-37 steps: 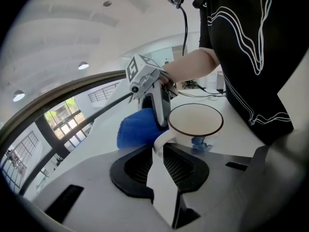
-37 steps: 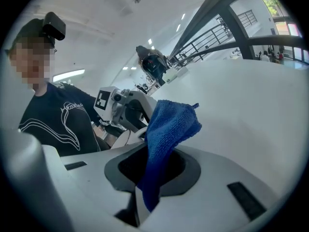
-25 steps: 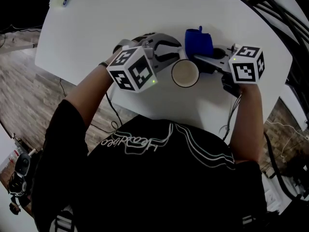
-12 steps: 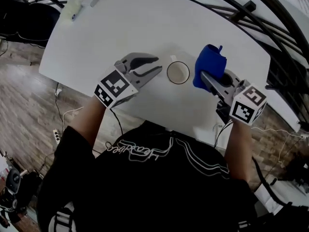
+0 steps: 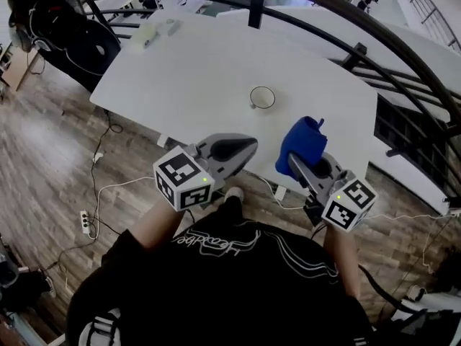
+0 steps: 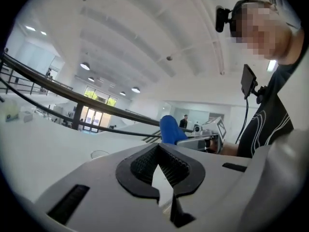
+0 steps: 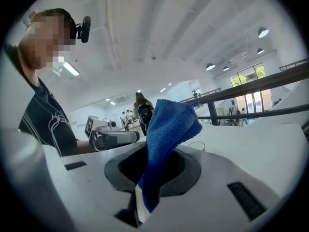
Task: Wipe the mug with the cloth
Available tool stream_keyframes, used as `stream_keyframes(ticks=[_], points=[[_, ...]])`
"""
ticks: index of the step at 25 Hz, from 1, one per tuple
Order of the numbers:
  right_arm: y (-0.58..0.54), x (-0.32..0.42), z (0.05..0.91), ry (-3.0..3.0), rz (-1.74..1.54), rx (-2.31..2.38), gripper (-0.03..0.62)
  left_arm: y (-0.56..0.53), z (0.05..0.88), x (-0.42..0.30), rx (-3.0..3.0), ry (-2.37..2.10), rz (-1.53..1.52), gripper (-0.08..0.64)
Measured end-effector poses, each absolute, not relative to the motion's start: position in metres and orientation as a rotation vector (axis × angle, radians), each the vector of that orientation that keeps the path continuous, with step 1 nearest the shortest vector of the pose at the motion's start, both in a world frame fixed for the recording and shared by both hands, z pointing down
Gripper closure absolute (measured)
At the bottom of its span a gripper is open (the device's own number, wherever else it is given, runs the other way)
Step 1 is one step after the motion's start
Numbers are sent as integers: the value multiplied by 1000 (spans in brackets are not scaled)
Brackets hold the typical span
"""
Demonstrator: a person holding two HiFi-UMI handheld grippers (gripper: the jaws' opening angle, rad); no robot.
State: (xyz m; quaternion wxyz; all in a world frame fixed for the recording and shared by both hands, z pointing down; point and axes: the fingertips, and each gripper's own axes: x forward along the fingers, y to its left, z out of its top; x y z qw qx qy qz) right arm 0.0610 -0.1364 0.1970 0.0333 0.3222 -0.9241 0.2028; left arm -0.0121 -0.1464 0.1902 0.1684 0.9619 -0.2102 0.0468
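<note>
1. Two jaws of the right gripper (image 7: 139, 199) are pinched together on the blue cloth (image 7: 166, 124). The cloth stands up soft and floppy above them, looks light, and should drape to any curve.
2. The left gripper (image 6: 161, 190) is closed on nothing.
3. The mug (image 5: 262, 97) stands upright on the white table (image 5: 180, 71), well apart, at about twelve o'clock from both grippers. It is probably rigid, slippery and breakable, so gripping its wall at the rim seems surest.

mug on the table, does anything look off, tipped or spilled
Nothing is spilled or damaged: the mug stands upright on the white table. The one odd thing is that the blue cloth, pinched in the right tongs, is held near the person, well away from the mug it should wipe.
</note>
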Motion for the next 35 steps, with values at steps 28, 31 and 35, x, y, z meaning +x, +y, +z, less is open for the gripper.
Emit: stream_keyframes(ticks=[28, 31, 35], points=[[47, 65, 123, -2850, 549, 1197, 541, 41, 103, 9, 2848, -637, 98, 552], [50, 66, 120, -2863, 554, 1195, 541, 46, 102, 8, 2852, -651, 111, 552], [60, 66, 115, -2877, 530, 1184, 541, 56, 98, 11, 2860, -661, 106, 552]])
